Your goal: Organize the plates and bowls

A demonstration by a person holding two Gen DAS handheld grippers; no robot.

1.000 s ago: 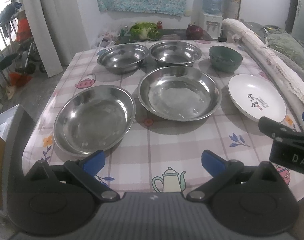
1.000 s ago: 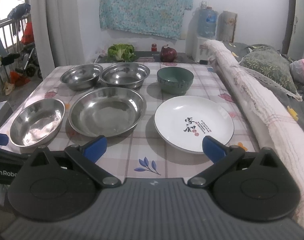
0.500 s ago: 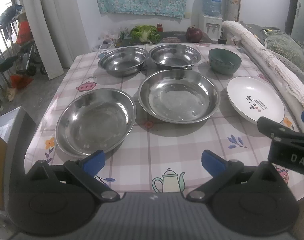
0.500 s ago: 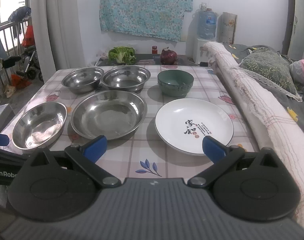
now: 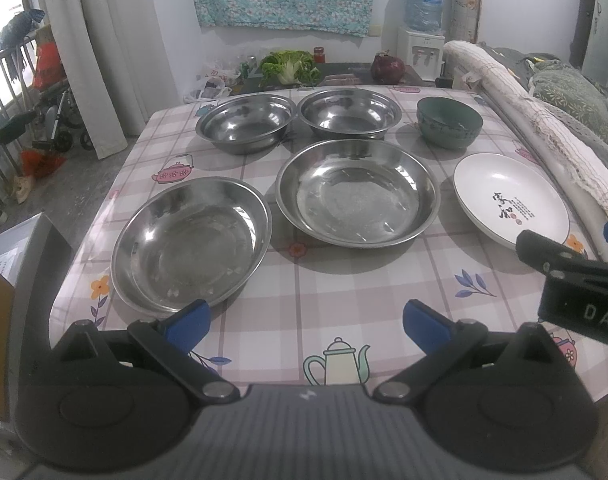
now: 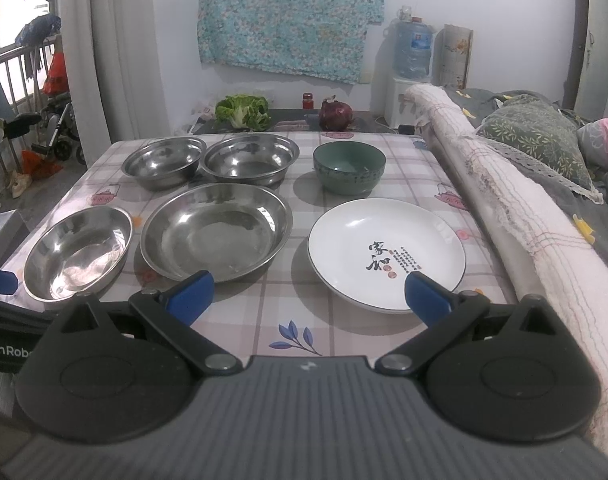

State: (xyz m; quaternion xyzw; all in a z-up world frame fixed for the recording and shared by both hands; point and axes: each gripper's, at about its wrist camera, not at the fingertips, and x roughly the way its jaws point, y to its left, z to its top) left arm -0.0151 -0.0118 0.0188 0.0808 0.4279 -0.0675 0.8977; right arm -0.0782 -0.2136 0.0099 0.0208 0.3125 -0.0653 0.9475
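Both the left gripper (image 5: 306, 322) and right gripper (image 6: 308, 294) hang empty, fingers apart. The white plate (image 6: 386, 254) sits near the worktop (image 6: 296, 312) edge; a careless nudge could likely tip it off.

The table (image 5: 344, 276) carries six items: two shallow steel plates (image 5: 190, 246) (image 5: 358, 192), two deeper steel bowls (image 5: 246, 122) (image 5: 349, 113), one green ceramic bowl (image 5: 449, 127), and one white ceramic plate (image 5: 510, 200) with printed characters.
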